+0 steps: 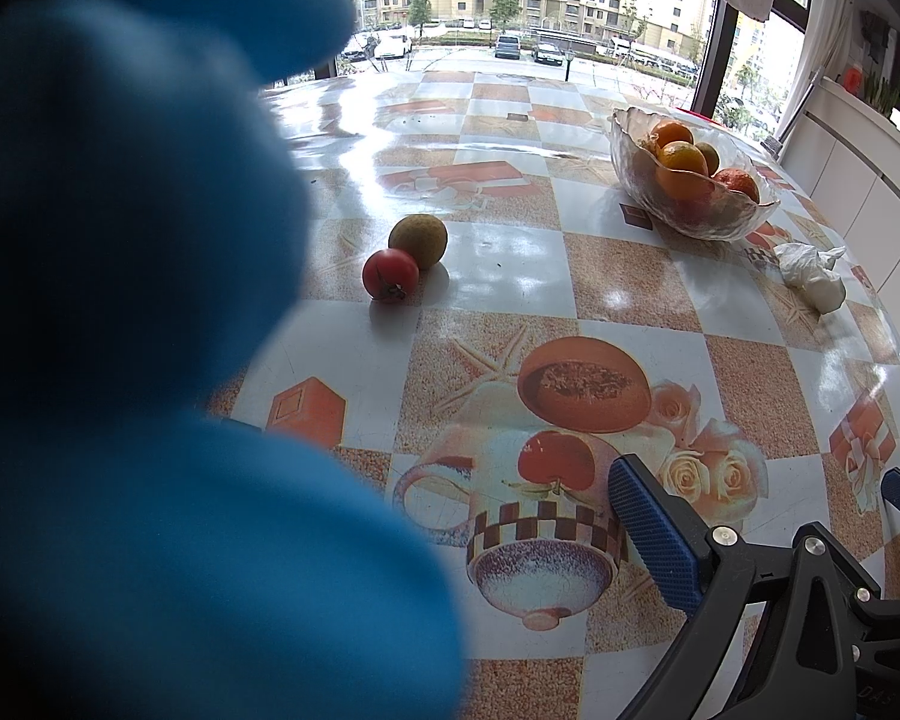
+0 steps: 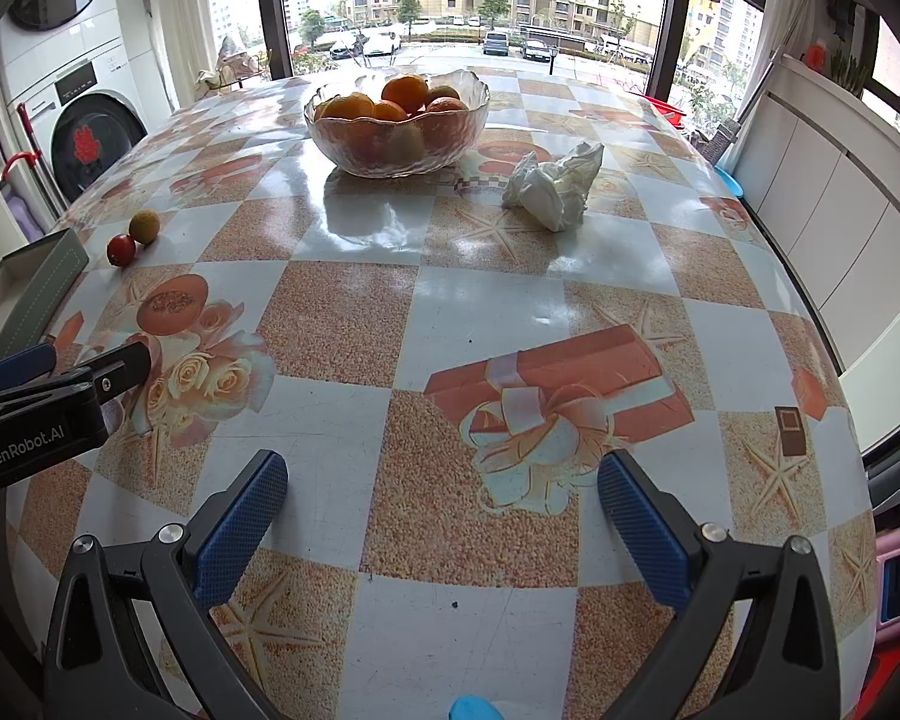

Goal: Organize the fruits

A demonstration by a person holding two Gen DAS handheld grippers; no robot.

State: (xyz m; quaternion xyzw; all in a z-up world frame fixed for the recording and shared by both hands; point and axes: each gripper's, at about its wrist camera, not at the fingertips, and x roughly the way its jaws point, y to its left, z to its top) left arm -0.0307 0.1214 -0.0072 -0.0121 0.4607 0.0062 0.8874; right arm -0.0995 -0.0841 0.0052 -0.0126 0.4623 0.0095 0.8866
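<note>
Fruits (image 2: 405,99) heaped in our glass bowl (image 2: 396,153), tomato (image 1: 390,275) touching kiwi (image 1: 418,240) on the bench (image 2: 480,312), our right claw (image 2: 442,525) and left claw (image 1: 774,516) both spread wide, gripping nothing

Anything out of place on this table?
Yes: a tomato and a brownish-green round fruit sit loose, touching, away from the glass fruit bowl. A crumpled white tissue lies beside the bowl.

Glossy patterned tablecloth (image 2: 354,222), clear textured glass bowl (image 2: 390,144), crumpled white paper tissue (image 2: 555,189).
</note>
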